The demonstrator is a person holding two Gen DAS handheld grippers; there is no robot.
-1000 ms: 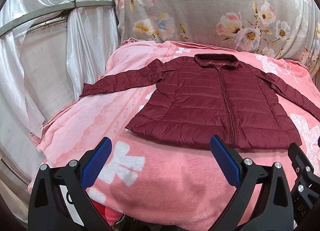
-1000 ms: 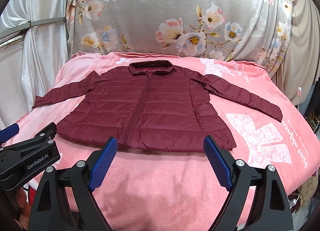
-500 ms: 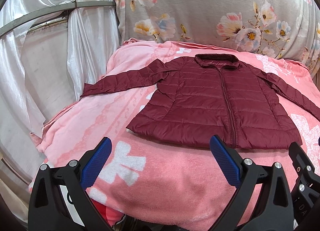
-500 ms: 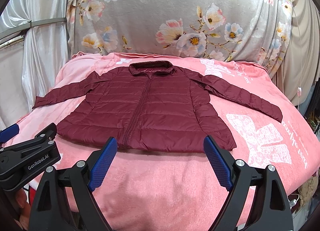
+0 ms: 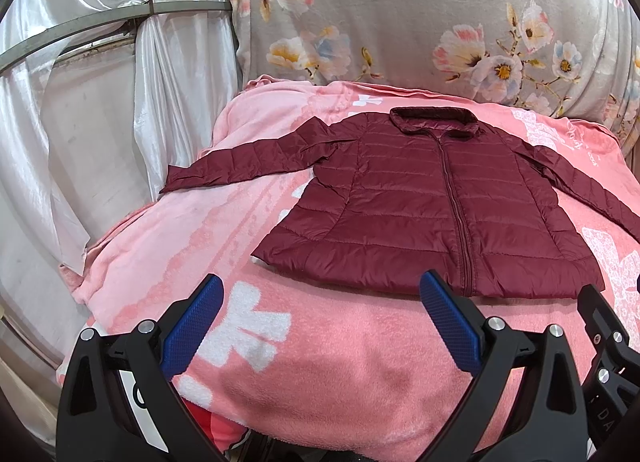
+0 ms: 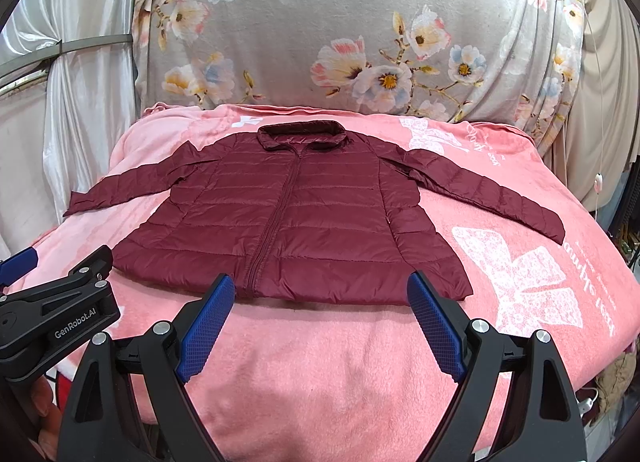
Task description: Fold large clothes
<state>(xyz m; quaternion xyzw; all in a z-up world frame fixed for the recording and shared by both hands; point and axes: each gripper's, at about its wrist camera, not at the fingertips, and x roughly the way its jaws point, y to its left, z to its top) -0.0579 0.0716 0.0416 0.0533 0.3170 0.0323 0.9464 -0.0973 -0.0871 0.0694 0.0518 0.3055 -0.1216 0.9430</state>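
A dark red quilted jacket (image 5: 432, 206) (image 6: 288, 218) lies flat and zipped on a pink blanket (image 5: 320, 350) (image 6: 328, 366), collar at the far side, both sleeves spread outward. My left gripper (image 5: 320, 294) hangs open over the blanket just short of the hem, near its left half. My right gripper (image 6: 320, 294) is open too, just short of the hem's middle and right part. Neither holds anything. The left gripper's black body (image 6: 52, 326) shows at the lower left of the right wrist view.
A grey floral cloth (image 6: 360, 30) hangs behind the blanket. White satin curtains (image 5: 100, 102) with a metal rail stand at the left. The blanket drops off at its left and right edges; a beige curtain and a cable (image 6: 598, 182) are at the far right.
Both views have drifted very slightly; the jacket and both open grippers stay practically where they were.
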